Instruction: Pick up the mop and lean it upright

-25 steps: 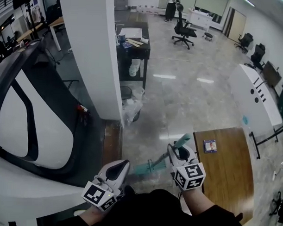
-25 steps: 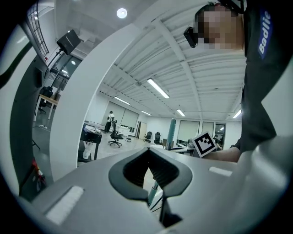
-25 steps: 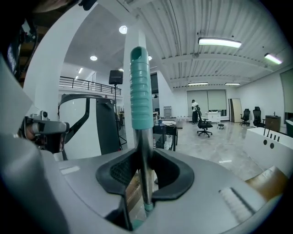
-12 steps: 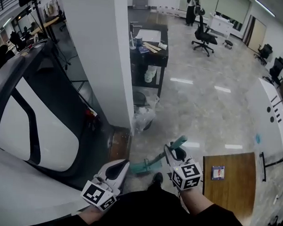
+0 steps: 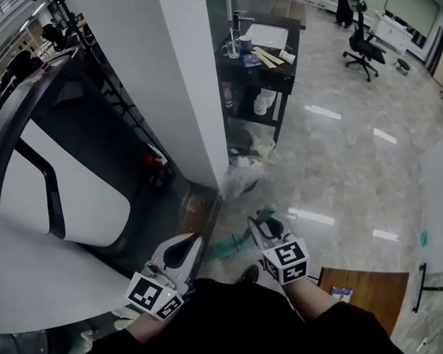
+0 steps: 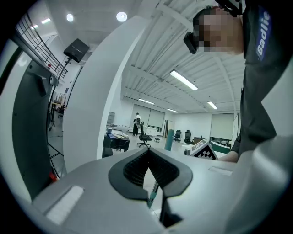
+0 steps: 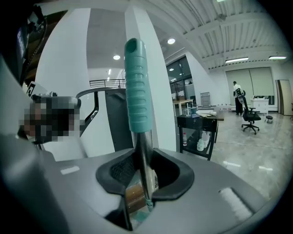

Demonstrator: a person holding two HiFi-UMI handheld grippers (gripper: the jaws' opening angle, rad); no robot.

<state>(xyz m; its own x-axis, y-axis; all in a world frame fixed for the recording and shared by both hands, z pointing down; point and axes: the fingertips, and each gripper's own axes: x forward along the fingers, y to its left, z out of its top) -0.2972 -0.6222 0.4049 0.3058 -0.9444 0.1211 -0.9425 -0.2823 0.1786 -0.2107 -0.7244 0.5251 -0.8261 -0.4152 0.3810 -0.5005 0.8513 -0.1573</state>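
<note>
Right gripper (image 7: 143, 157) pinches the mop (image 7: 136, 87) shaft below its teal grip; left gripper (image 6: 149, 155), at its 8 o'clock, is pressed together, empty.

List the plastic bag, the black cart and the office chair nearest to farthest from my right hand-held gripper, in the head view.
1. Plastic bag, at the pillar's foot, just ahead of the right hand-held gripper holding the mop.
2. Black cart, farther along the pillar.
3. Office chair, far off at upper right.
</note>
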